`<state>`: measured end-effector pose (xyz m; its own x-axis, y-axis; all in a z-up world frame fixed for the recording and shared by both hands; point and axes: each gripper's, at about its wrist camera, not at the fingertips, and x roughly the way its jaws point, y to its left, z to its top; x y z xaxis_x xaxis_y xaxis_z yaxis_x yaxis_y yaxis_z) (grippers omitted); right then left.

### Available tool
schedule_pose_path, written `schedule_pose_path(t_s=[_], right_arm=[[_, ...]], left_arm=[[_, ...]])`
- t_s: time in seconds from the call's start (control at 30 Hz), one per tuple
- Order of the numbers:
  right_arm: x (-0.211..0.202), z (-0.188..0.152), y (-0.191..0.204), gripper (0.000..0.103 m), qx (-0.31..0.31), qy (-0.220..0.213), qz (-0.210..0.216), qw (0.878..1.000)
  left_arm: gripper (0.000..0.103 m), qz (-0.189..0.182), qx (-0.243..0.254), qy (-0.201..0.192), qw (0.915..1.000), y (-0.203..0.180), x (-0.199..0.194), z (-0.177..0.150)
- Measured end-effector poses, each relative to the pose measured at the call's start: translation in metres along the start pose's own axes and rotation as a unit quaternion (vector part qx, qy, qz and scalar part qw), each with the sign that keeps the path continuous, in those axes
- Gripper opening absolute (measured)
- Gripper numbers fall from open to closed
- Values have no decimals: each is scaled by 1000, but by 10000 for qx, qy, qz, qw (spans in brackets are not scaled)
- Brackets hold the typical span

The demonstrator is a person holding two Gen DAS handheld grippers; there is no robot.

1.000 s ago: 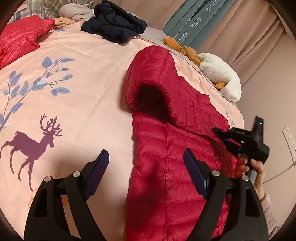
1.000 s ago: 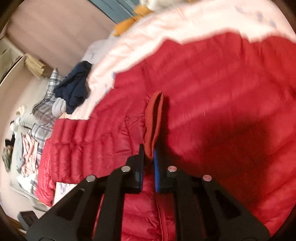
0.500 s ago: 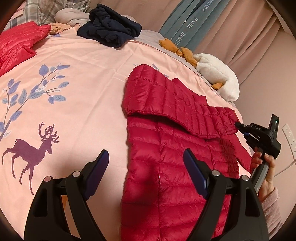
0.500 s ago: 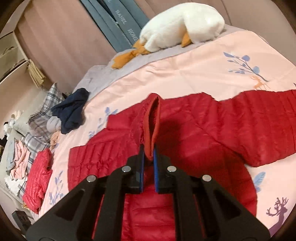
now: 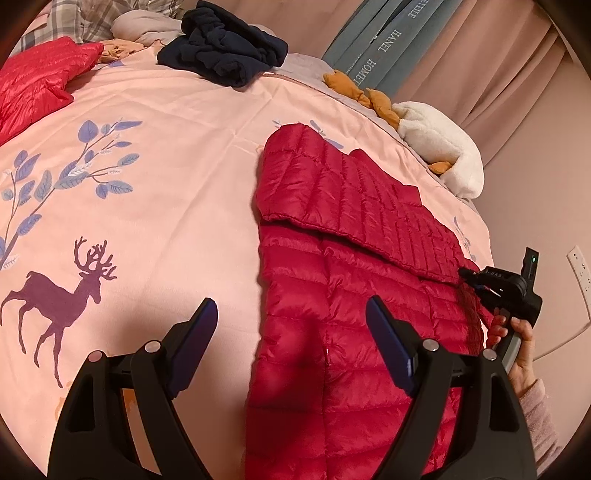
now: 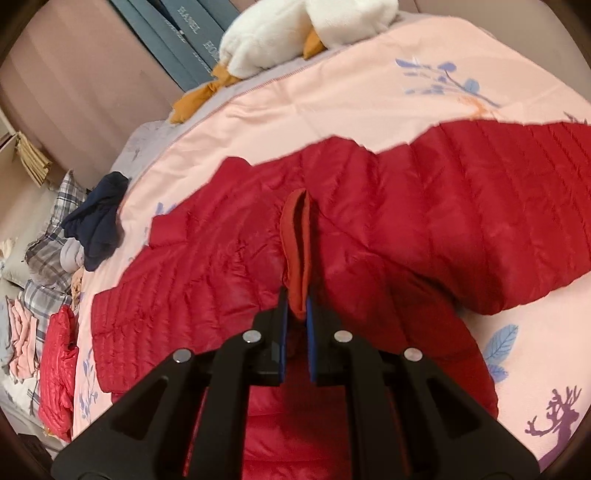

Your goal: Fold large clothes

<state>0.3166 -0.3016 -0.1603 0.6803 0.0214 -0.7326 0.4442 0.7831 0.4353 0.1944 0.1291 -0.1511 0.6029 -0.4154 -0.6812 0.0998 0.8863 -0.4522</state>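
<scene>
Sleeve pulled across the red down jacket [image 5: 354, 295] since before.
Right gripper [image 6: 296, 314] pinches its cuff [image 6: 296, 251]; left gripper [image 5: 291, 332] spread wide, empty, over jacket's left edge.

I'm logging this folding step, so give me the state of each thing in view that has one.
red puffer jacket: flat on the bed, one sleeve folded across the body
left gripper: open, empty
right gripper: shut on the jacket's cuff
navy garment: crumpled
second red jacket: bunched

White capitals run along the grey-blue fabric panels [image 5: 384, 40] hanging behind the bed: "HANEL" reads whole, beside it "HOME" and, cut by the edge, "TEILE". From the right wrist view the same panels [image 6: 184, 29] show "HANEL" and "HOM", blurred.
</scene>
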Motion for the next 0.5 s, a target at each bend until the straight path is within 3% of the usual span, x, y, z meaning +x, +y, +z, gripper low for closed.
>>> schedule_pose_path(t_s=[0.5], right_arm=[[12,-6,-6,10,-29,202,-63,9998]], left_arm=[[83,32,2,38,10000,1,4,-1]])
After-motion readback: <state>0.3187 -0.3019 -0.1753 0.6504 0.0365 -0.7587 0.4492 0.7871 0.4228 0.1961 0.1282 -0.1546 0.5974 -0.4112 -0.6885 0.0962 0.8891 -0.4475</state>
